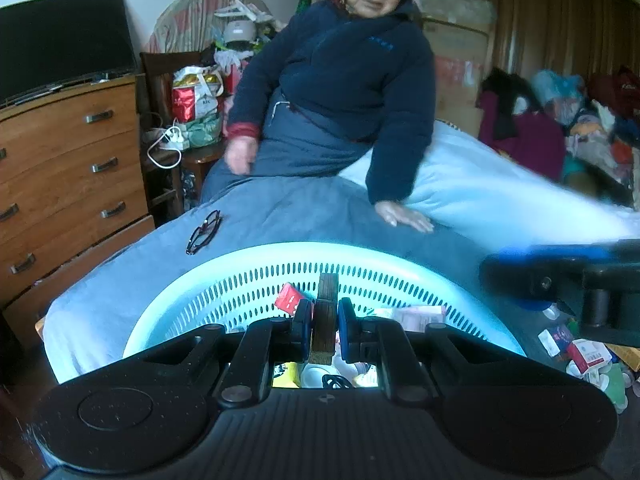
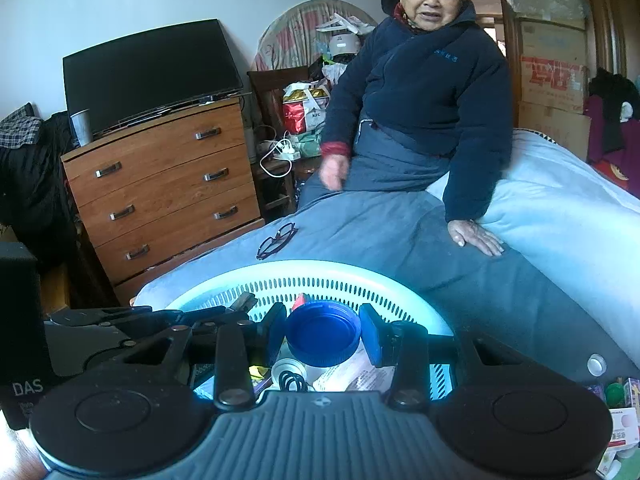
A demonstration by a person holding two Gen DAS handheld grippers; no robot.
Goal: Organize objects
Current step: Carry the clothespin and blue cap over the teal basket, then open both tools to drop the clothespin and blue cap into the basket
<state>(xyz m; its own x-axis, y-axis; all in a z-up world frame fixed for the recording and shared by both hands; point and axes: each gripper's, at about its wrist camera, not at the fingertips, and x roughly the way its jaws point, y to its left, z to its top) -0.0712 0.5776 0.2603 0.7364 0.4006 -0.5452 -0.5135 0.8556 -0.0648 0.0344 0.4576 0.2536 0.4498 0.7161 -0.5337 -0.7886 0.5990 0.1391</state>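
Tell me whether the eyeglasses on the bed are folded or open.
Folded, apparently: the eyeglasses lie flat on the grey blanket, with no temple arms sticking out.

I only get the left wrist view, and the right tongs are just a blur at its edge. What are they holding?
Observer: The right tongs are shut on a round blue lid.
Operator: Is that lid over the basket yet?
Observer: Yes. In the right wrist view it hangs above the inside of the pale blue basket, whose perforated far wall shows behind it.
Operator: Is anything on the dresser besides the TV?
Observer: A grey cup stands on the dresser, to the left of the TV.
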